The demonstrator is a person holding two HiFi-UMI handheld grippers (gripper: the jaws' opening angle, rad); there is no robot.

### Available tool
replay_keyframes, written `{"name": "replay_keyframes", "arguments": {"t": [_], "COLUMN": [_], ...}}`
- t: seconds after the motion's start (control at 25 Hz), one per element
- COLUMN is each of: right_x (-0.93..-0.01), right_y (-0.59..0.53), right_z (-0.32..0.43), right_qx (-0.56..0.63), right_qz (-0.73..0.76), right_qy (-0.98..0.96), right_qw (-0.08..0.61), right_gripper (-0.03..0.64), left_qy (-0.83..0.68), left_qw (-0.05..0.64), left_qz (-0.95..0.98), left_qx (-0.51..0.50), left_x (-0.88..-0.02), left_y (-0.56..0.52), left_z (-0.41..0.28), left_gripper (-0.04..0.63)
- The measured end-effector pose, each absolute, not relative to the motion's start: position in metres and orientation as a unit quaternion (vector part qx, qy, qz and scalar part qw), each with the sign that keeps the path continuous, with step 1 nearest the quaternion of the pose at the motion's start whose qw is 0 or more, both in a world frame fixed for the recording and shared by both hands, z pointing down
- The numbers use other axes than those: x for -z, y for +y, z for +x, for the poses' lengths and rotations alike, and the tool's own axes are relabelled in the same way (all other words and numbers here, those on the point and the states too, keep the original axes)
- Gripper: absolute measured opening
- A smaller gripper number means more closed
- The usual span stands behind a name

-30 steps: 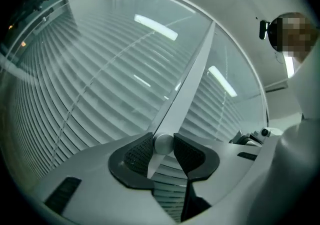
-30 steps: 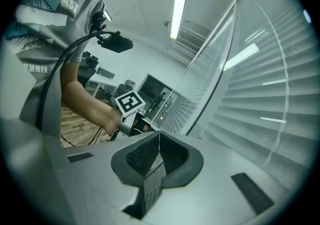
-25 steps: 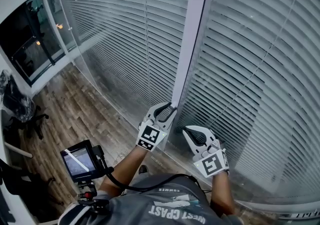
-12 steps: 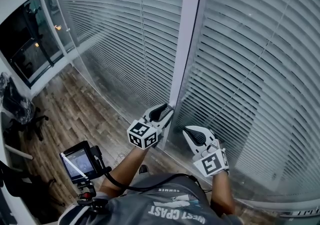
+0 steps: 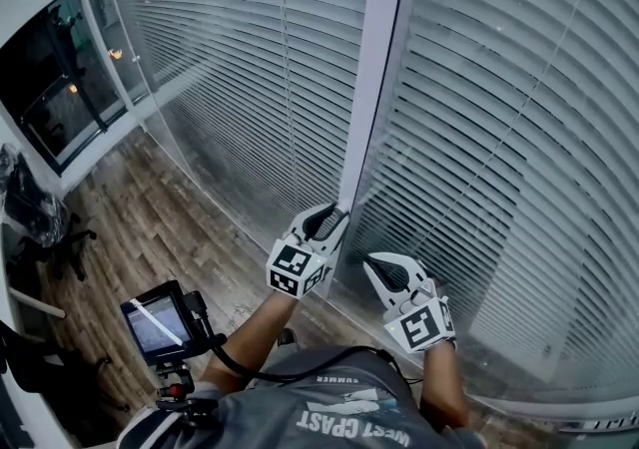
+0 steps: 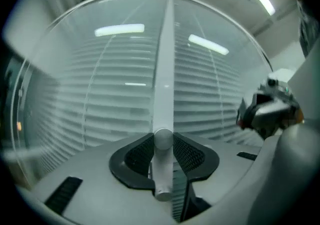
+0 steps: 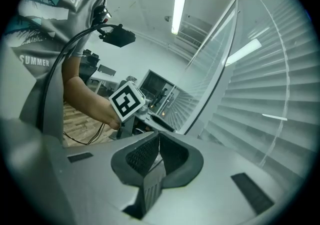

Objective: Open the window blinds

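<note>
Office corner with a wood-plank floor off at 8 o'clock from the head view, and pretty much everything from 11 round to 4 o'clock is white blinds behind glass. Slats look laid flat and shut, with a pale upright post splitting the two panes at 12.

Left gripper sits just below the middle of that view, nose up against the foot of the post. From its own camera you can see a white wand running straight up toward 12. Its rounded lower end sits right between the black pads, which touch it on both sides, so it's clamped on the wand. The jaws have just been closing in on it.

Right gripper hangs at about 5 o'clock, near the left one but apart from it. It's pinched shut with nothing in it, and its tips meet in its own view.

Small screen on a mount down at 7 o'clock, by the person's chest.
</note>
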State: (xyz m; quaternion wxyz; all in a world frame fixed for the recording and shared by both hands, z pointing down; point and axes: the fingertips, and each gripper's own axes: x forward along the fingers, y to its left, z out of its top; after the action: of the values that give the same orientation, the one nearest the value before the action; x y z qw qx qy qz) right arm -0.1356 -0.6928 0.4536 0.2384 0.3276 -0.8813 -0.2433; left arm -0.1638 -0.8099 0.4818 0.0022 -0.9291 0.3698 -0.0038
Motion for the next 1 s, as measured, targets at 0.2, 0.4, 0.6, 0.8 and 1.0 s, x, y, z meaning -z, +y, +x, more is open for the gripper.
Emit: {"name": "replay_keyframes", "arguments": {"t": [0.2,0.4,0.6,0.8,1.0], "right_x": [-0.458,-0.459,-0.462,-0.467,-0.467], "right_y": [-0.693,-0.694,-0.694,-0.693,-0.692], "right_z": [-0.135,-0.137,-0.137,-0.138,-0.137], "right_qx": [0.24,0.239,0.236,0.231,0.227], "right_qz": [0.327,0.324,0.322,0.321,0.318], "right_qy": [-0.882,-0.883,-0.884,-0.885,-0.886], "right_qw": [0.239,0.242,0.244,0.248,0.251], "right_gripper": [0.005,0.005,0.005,0.005,0.005], "left_qy": [0.415,0.41,0.334,0.289,0.409], "left_qw": [0.361,0.358,-0.072,-0.247,0.2], "left_qz": [-0.803,-0.81,-0.939,-0.91,-0.887], "left_qx": [0.229,0.22,-0.044,-0.163,0.075], "left_x": [-0.488,-0.488,-0.486,-0.48,-0.466], "left_y": [-0.806,-0.806,-0.812,-0.819,-0.804], "left_z": [-0.157,-0.155,-0.161,-0.17,-0.165], "left_gripper": [0.126,0.126,0.126,0.143,0.197]}}
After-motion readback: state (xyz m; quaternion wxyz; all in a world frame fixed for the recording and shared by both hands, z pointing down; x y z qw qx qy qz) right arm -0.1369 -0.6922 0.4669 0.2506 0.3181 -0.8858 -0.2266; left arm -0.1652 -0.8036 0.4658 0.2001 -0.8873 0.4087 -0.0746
